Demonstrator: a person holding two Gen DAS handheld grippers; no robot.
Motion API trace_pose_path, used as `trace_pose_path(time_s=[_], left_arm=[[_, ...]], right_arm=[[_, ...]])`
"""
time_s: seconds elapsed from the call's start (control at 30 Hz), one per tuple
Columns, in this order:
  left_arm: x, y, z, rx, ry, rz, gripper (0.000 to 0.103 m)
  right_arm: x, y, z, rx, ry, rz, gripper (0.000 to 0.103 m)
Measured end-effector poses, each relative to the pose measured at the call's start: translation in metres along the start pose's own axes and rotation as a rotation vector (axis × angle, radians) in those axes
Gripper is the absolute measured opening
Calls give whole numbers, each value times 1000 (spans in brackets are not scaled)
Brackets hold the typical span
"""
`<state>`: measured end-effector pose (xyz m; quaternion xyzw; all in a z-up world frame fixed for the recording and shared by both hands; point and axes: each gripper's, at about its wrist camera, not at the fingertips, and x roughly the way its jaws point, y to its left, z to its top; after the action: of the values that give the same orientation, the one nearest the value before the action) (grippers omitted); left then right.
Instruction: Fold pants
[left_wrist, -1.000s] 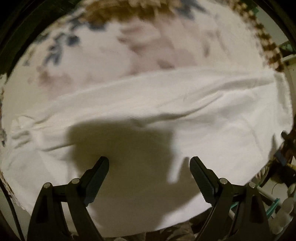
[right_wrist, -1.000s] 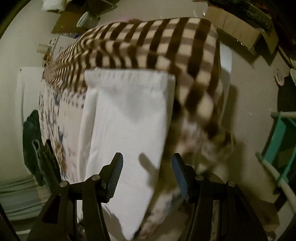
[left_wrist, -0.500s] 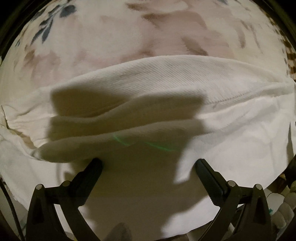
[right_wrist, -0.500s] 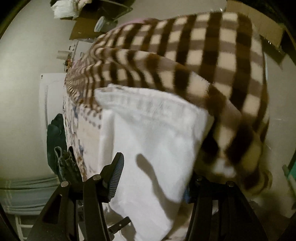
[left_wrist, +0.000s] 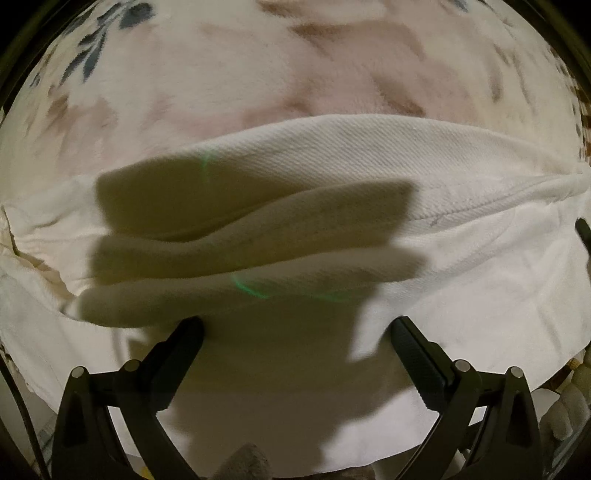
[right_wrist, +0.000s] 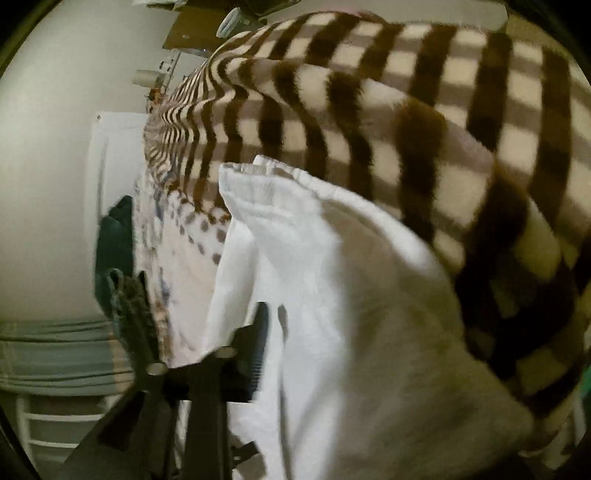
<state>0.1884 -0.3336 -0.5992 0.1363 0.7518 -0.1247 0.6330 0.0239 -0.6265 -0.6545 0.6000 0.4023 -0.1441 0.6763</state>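
The white twill cotton pants (left_wrist: 369, 177) are lying in soft folds across a pale plush bedspread printed with pink and blue-grey flowers (left_wrist: 229, 85), filling the lower half of the left wrist view. Several rounded ridges of the cloth are stacking one over another in the middle of that view, and a stitched seam is running along the right side.

The left gripper (left_wrist: 295, 332) is hovering just over the near part of the fabric with its two black fingers (left_wrist: 181, 350) spread wide, nothing between them, and it is casting a broad shadow over the folds. A dark sliver at the right edge of that view may be part of the other tool, though it is too small to tell.

In the right wrist view, the pants (right_wrist: 332, 295) are bulging up close to the lens, their gathered hem edge pointing away toward a fluffy brown-and-cream checked blanket (right_wrist: 406, 92) that is covering the far side of the bed. Only one black ribbed finger (right_wrist: 258, 350) of the right gripper (right_wrist: 288, 354) is showing, pressing against the cloth; the white fabric is hiding the other finger, so I cannot tell whether this claw is clenching the pants or merely touching them. The frame is blurring with motion. A dark green garment (right_wrist: 114, 236) is lying beside the bed on the left.
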Motion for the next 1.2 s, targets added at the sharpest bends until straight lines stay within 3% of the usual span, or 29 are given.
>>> trace_pose_path(time_s=[0.33,0.53,0.67,0.77,0.93,1.03,1.13,1.17,1.2], left_arm=[[-17,5,-25,-32,-73,-42,103],[-54,69,-53,-159,-132,-110,103],[-70,135,-81,-239,-165,-92,103],[-76,195,-106,-320,-177,-58,103],[-71,283,-147,-448,-166,-7,103],[-66,314,-159,-498,-155,-3,103],[-67,329,-167,-530,-170,-27,103],[-68,336,-164,-531,-177,-41,103],[-66,328,-157,-535,-182,-54,103]], right_arm=[[-31,53,-22,-141,-60,-92,9],[-46,123,-73,-319,-44,-121,8],[-34,177,-134,-463,5,-127,8],[-1,214,-199,-612,78,-147,8],[69,230,-313,-847,224,-229,8],[124,231,-384,-1010,383,-310,18],[137,236,-423,-1087,510,-325,55],[134,240,-428,-1094,537,-299,65],[125,245,-431,-1088,571,-256,67]])
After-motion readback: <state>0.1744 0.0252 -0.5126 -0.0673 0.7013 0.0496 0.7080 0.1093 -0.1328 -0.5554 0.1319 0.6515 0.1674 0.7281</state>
